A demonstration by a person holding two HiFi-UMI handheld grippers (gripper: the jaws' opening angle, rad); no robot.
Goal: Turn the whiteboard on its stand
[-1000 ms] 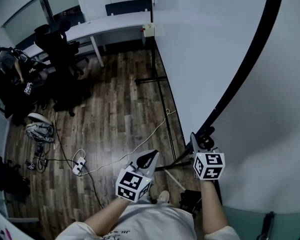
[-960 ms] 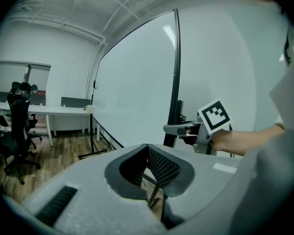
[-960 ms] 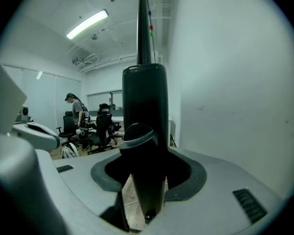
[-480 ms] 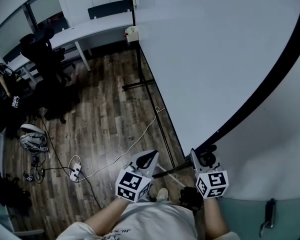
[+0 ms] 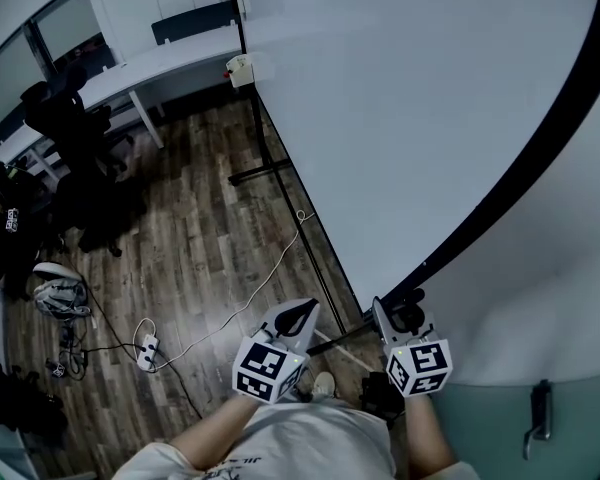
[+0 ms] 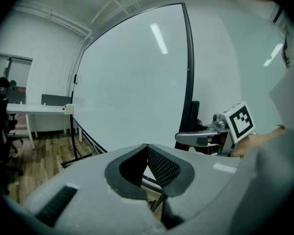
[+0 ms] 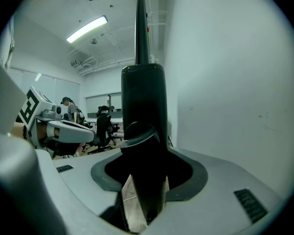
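Whiteboard (image 5: 410, 98) fills right side, upright on stand (image 5: 265, 173). Big, stiff, smooth panel; likely heavy. Right gripper (image 5: 392, 313) clamped on black frame (image 7: 143, 106) at near edge: firm hold, good leverage. Left gripper (image 5: 294, 316) closed, empty, just left.

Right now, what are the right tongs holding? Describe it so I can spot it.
Find the big whiteboard on the right. A black post runs along its near edge, and the right tongs are shut on its lower end. It is the thickest black bar; the floor legs are thinner.
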